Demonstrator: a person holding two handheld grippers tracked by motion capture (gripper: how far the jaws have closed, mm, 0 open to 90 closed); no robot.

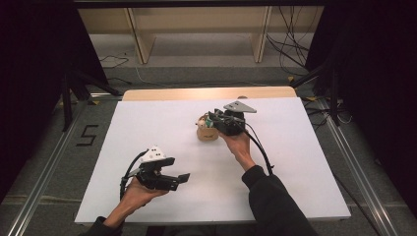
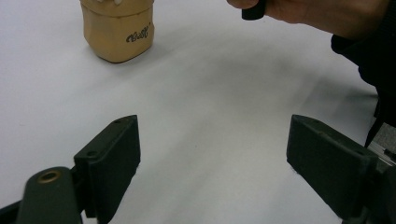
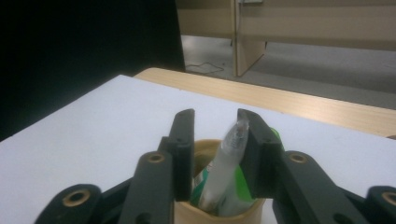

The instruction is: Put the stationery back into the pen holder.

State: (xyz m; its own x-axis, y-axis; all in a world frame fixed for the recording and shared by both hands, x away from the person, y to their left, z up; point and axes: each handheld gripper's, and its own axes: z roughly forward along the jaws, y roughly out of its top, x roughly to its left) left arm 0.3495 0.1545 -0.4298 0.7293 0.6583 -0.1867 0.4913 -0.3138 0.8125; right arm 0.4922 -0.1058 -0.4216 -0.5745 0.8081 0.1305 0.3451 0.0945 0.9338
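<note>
The left gripper point(image 1: 183, 178) lies nearest the person, well short of the tan cup point(image 1: 207, 132) and to its left as the high view shows it. Its two black jaws stand wide apart with nothing between them, only the bare white table sheet point(image 2: 210, 116) below; the pads are flat, matte blocks with blunt corners.

The cup stands upright past the middle of the table point(image 1: 147, 123). It is a squat, smooth, tan pot with rounded sides and a dark scripted mark on its wall point(image 2: 138, 35).

The right gripper point(image 3: 215, 126) sits right over the cup's mouth, its jaws parted by a narrow gap. A clear, glossy pen-like stick point(image 3: 232, 144) rises out of the cup between them and leans against the inner face of one finger point(image 3: 252, 140); the other finger point(image 3: 184, 140) stands clear of it, so the stick is not pinched. Green and white pieces point(image 3: 240, 184) are packed beside the stick inside the cup.

Beyond the cup, the sheet ends at a pale wooden table edge point(image 3: 299, 100).
</note>
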